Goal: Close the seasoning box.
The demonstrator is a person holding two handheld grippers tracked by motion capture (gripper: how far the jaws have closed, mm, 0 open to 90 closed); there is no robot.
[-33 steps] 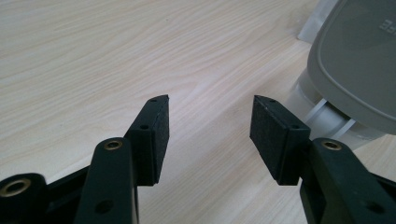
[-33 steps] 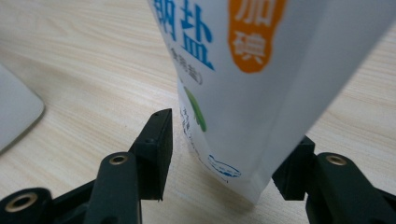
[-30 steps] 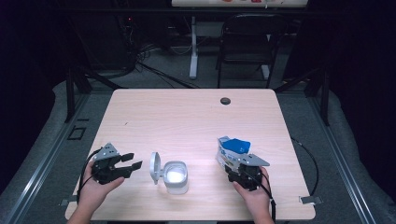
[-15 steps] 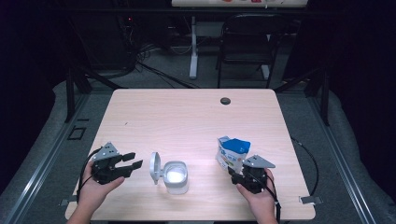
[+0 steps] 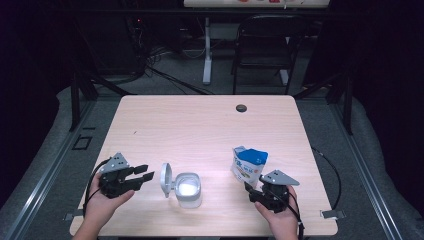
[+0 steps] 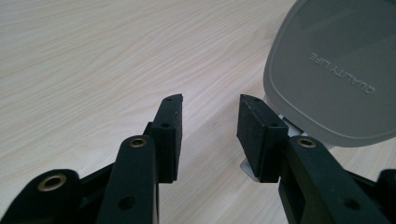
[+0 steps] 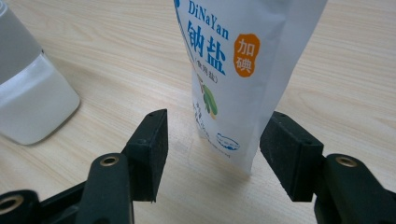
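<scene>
On the wooden surface point(image 5: 200, 130), near its front edge, stands a white jar point(image 5: 188, 189) with its grey hinged lid point(image 5: 165, 179) swung upright at its left side. Well to its right stands a white-and-blue pouch point(image 5: 249, 166), upright. Left gripper point(image 5: 143, 176) lies level just left of the lid, apart from it; its fingers point(image 6: 169, 135) have just been closing to a middling gap with nothing between them. Right gripper point(image 5: 254, 191) sits just in front of the pouch; its fingers point(image 7: 149, 149) stand wide, having just opened, and flank the pouch base without touching it.
</scene>
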